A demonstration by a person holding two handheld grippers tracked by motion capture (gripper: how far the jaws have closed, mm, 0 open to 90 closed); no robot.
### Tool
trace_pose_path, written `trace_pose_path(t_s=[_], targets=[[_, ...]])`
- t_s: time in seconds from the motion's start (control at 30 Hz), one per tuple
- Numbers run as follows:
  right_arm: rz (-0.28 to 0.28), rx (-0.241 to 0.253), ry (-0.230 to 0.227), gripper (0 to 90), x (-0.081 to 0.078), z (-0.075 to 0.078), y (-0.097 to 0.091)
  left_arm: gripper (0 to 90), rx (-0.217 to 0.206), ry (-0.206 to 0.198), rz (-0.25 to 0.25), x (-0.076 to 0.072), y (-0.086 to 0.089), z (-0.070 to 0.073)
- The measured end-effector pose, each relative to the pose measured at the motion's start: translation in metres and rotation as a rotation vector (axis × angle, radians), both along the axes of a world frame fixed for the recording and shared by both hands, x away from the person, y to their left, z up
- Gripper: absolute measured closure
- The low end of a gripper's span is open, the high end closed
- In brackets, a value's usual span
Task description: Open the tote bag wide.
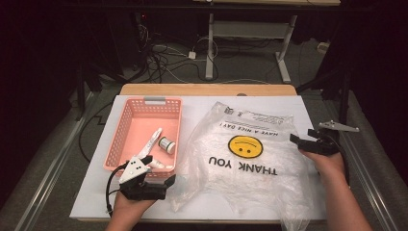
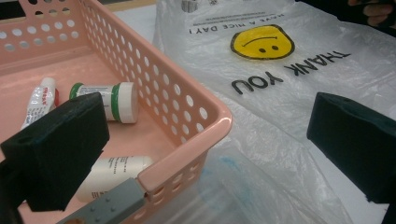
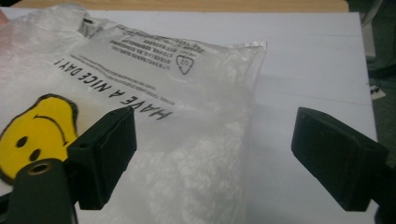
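Note:
A clear plastic bag (image 1: 245,159) with a yellow smiley and "THANK YOU" lies flat on the white table top (image 1: 288,103). Left of it stands a pink basket (image 1: 126,130) holding a white tube (image 2: 39,100), a small green-banded bottle (image 2: 109,100) and a white bottle (image 2: 112,175). My left gripper (image 1: 159,171) is open at the basket's near right corner (image 2: 219,121). One jaw is over the basket's inside, the other over the bag. My right gripper (image 1: 305,137) is open at the bag's right edge (image 3: 252,93), with nothing between its jaws.
The bag (image 2: 289,98) overlaps the table's front edge at the right. A wooden strip (image 1: 207,89) runs along the far side. Beyond the table are a desk frame (image 1: 250,43) and cables on the floor (image 1: 163,57).

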State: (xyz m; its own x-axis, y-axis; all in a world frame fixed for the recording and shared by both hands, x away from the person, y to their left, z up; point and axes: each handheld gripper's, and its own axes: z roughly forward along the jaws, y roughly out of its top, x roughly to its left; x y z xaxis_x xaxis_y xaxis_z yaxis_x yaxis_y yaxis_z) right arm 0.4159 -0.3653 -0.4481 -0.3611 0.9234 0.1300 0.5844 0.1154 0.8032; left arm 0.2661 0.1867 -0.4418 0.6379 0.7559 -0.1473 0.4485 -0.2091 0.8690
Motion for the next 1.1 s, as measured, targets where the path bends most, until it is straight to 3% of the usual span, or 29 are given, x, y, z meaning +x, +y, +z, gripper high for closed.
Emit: trace_pose_path(t_s=[0.17, 0.3, 0.4, 0.47, 0.53, 0.7, 0.87, 0.9, 0.93, 1.0, 1.1], targets=[[0.0, -0.001, 0.079, 14.6, 0.021, -0.013, -0.002, 0.0, 0.01, -0.009, -0.006, 0.0, -0.002, 0.0], [0.008, 0.004, 0.095, 15.9, 0.027, -0.016, -0.002, 0.0, 0.018, -0.013, -0.012, 0.0, -0.005, 0.001], [0.032, -0.018, 0.139, 16.8, 0.029, -0.023, 0.005, 0.0, 0.019, -0.014, -0.011, 0.0, -0.005, 0.001], [0.034, -0.025, 0.147, 17.2, 0.028, -0.025, 0.007, 0.0, 0.015, -0.012, -0.011, -0.001, -0.005, 0.0], [0.046, -0.075, 0.155, 18.7, 0.028, -0.027, 0.012, 0.0, 0.006, -0.011, -0.012, -0.002, -0.004, 0.001], [0.043, -0.058, 0.131, 23.0, 0.028, -0.023, 0.011, 0.0, 0.008, -0.022, -0.022, -0.003, -0.007, 0.002], [0.054, -0.07, 0.16, 26.4, 0.03, -0.029, 0.011, 0.0, 0.012, -0.013, -0.028, -0.002, -0.01, -0.001], [0.055, -0.077, 0.155, 29.2, 0.029, -0.03, 0.011, 0.0, 0.012, -0.013, -0.028, -0.002, -0.01, -0.001], [0.087, -0.065, 0.153, 38.8, 0.028, -0.029, 0.011, 0.0, 0.012, -0.012, -0.028, -0.002, -0.01, 0.0], [0.1, -0.069, 0.154, 40.8, 0.028, -0.029, 0.012, 0.0, 0.007, -0.014, -0.027, -0.002, -0.01, 0.0], [0.14, -0.071, 0.158, 53.3, 0.026, -0.029, 0.017, 0.0, 0.006, -0.019, -0.027, -0.003, -0.01, 0.002]])
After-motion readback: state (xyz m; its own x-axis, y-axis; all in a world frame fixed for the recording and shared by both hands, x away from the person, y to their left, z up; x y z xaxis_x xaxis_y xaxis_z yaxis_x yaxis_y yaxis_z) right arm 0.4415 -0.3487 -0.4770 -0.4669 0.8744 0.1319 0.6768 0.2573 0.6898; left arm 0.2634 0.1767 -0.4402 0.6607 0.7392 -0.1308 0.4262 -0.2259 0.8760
